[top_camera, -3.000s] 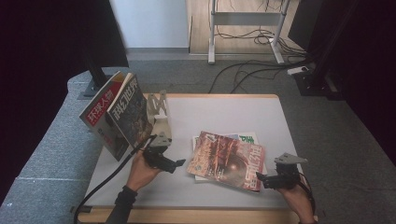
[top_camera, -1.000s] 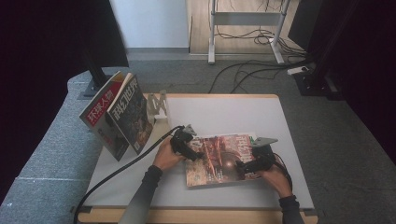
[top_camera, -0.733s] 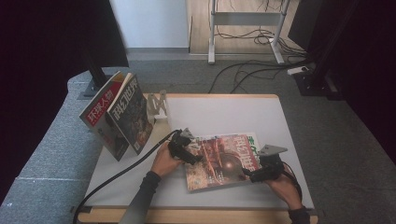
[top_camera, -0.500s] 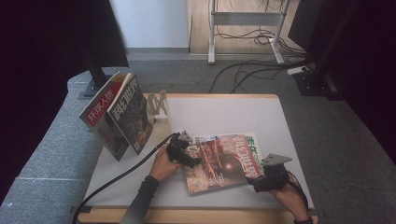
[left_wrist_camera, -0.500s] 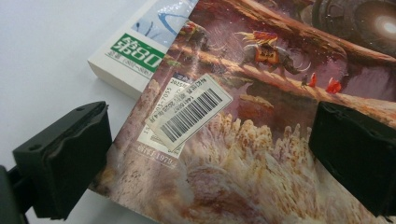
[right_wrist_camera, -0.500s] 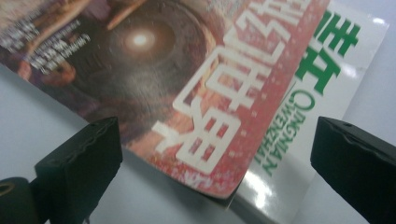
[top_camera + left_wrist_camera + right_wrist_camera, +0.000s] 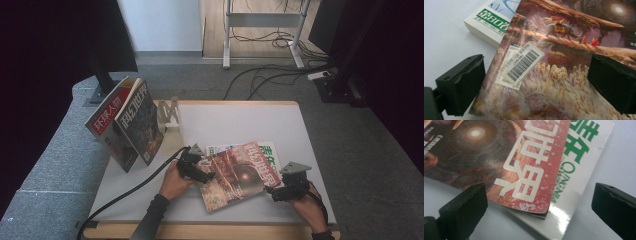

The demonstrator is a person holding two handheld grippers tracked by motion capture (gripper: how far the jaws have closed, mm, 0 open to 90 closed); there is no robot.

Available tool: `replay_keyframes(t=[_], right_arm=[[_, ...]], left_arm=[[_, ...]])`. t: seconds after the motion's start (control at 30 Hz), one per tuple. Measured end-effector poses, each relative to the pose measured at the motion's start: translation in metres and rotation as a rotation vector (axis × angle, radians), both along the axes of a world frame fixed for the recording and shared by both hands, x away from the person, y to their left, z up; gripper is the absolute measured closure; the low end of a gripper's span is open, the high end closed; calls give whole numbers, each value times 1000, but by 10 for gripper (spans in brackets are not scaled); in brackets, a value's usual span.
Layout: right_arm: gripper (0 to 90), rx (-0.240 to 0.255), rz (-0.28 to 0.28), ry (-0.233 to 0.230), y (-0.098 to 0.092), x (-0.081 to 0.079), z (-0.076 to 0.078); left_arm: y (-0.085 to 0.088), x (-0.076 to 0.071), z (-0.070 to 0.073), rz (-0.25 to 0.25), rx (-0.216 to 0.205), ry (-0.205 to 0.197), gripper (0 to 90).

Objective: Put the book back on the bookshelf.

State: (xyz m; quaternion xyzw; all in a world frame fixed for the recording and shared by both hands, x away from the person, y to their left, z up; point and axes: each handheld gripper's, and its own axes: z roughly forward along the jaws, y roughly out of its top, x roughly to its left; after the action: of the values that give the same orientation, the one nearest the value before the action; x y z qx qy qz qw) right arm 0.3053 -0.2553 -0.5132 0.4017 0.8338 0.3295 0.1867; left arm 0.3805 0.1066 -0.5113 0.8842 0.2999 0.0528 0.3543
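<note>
A red magazine lies askew, hiding most of the white magazine near the worktop's front edge. Left gripper and right gripper flank it, fingers wide apart, empty.

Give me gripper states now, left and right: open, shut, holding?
Left gripper: open, jaws wide apart over the glossy red-brown magazine, holding nothing.
Right gripper: open, jaws apart at that magazine's corner, holding nothing.

Even bright light, dark room edges, glare on white magazine cover
</note>
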Motion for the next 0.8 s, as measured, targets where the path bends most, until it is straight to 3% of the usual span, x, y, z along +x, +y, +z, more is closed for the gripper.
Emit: replay_keyframes(t=[0.53, 0.7, 0.8], right_arm=[[0, 0, -114, 33, -18, 45, 1], [0, -4, -120, 30, -17, 53, 1], [7, 3, -114, 27, -18, 52, 1]], left_arm=[[-19, -7, 2, -13, 5, -33, 70], [-7, -10, 12, -58, 33, -43, 145], [7, -13, 19, -90, 29, -24, 160]])
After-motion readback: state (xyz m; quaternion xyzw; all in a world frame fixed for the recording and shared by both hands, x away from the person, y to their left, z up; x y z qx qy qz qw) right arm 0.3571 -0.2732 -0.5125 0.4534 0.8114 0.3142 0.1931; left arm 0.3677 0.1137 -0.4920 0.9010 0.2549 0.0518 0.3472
